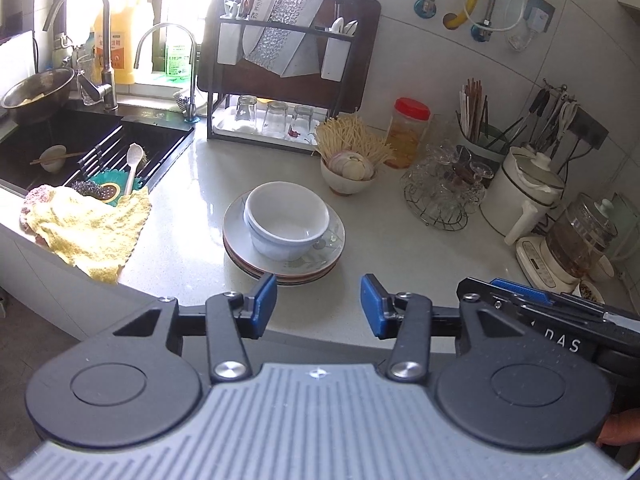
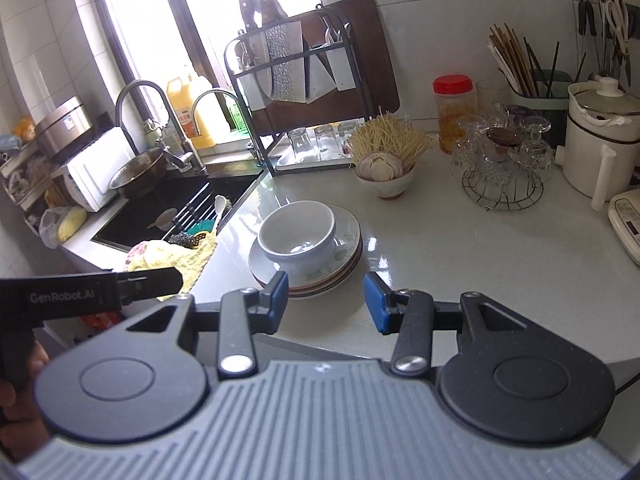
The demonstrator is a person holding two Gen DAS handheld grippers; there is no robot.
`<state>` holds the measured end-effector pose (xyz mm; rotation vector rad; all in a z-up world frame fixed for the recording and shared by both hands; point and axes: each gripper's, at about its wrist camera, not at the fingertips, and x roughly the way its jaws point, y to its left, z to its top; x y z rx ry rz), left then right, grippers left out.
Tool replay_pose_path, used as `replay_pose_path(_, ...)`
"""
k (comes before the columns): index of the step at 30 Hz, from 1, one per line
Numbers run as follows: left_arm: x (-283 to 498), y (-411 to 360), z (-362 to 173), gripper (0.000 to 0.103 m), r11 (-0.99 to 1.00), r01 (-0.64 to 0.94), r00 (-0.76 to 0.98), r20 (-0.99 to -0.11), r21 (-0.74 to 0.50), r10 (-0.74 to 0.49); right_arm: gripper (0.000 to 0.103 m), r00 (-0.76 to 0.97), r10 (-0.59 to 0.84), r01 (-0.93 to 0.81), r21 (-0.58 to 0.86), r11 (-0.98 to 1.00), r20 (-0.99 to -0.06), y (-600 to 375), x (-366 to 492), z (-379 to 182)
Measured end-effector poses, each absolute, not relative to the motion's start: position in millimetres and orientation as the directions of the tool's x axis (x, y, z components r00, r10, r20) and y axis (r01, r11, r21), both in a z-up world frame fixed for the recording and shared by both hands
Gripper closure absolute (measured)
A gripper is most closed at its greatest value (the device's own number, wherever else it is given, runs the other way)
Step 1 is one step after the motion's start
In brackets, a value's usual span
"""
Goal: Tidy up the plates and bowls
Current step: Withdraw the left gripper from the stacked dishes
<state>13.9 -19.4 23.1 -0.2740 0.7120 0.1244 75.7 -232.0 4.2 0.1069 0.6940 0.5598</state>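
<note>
While both grippers' fingers (image 1: 264,304) gape empty, the stacked bowls (image 1: 286,220) sit just beyond.

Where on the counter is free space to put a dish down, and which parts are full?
Bare counter lies right of the plate stack, before the wire glass rack. Another free patch lies between the stack and the dish rack, beside the sink. The back right is crowded: garlic bowl, red-lidded jar, white pot.

Counter (image 1: 400,248), pale, glossy. On it: stack of plates (image 1: 280,268) with two nested white bowls (image 1: 286,220) on top; yellow cloth (image 1: 90,232) at the sink edge; garlic bowl (image 1: 347,178); red-lidded jar (image 1: 408,132); wire glass stand (image 1: 440,200); black rack (image 1: 276,80); white pot (image 1: 524,192).
</note>
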Motion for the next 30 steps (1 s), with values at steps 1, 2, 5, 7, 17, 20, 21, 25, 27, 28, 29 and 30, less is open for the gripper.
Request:
replay_pose_path(1,11,-21,23,0.049,0.957,-0.205,0.753,-0.658,-0.207,0.018,0.057,0.633,0.523,-0.454,0.274,0.848,-0.571,-234,73,5)
replay_pose_path(2,9,-23,23,0.048,0.956,-0.204,0.754,-0.657,-0.21,0.017,0.057,0.638,0.523,-0.454,0.271,0.848,-0.566,-235,71,5)
replay_pose_path(5,5,-26,19,0.046,0.955,-0.206,0.754,-0.656,-0.214,0.016,0.057,0.657,0.513,-0.456,0.251,0.854,-0.552,-238,65,7)
replay_pose_path(7,3,-27,17,0.046,0.955,-0.207,0.753,-0.658,-0.214,0.015,0.057,0.661,0.516,-0.462,0.247,0.852,-0.545,-238,63,8)
replay_pose_path(17,-1,-22,6,0.036,0.961,-0.195,0.744,-0.668,-0.197,0.014,0.046,0.688,0.51,-0.45,0.247,0.858,-0.517,-241,57,2)
replay_pose_path(20,-2,-21,7,0.031,0.961,-0.202,0.745,-0.666,-0.191,0.024,0.046,0.688,0.5,-0.449,0.233,0.863,-0.525,-244,54,2)
replay_pose_path(21,-2,-21,7,0.031,0.962,-0.198,0.747,-0.664,-0.187,0.025,0.046,0.693,0.494,-0.445,0.227,0.866,-0.526,-246,53,1)
replay_pose_path(25,-2,-25,11,0.027,0.967,-0.182,0.757,-0.653,-0.177,0.023,0.045,0.699,0.478,-0.418,0.239,0.876,-0.531,-251,54,-1)
replay_pose_path(27,-2,-29,13,0.026,0.972,-0.166,0.764,-0.645,-0.168,0.019,0.045,0.702,0.477,-0.416,0.24,0.877,-0.529,-251,54,0)
replay_pose_path(28,-2,-30,13,0.024,0.973,-0.161,0.766,-0.643,-0.163,0.019,0.045,0.707,0.474,-0.416,0.233,0.879,-0.526,-251,53,1)
replay_pose_path(29,-1,-31,14,0.021,0.974,-0.163,0.766,-0.643,-0.161,0.022,0.045,0.711,0.471,-0.416,0.227,0.881,-0.522,-250,53,2)
replay_pose_path(30,-1,-31,14,0.019,0.973,-0.165,0.766,-0.642,-0.16,0.024,0.044,0.716,0.465,-0.412,0.223,0.883,-0.52,-250,53,2)
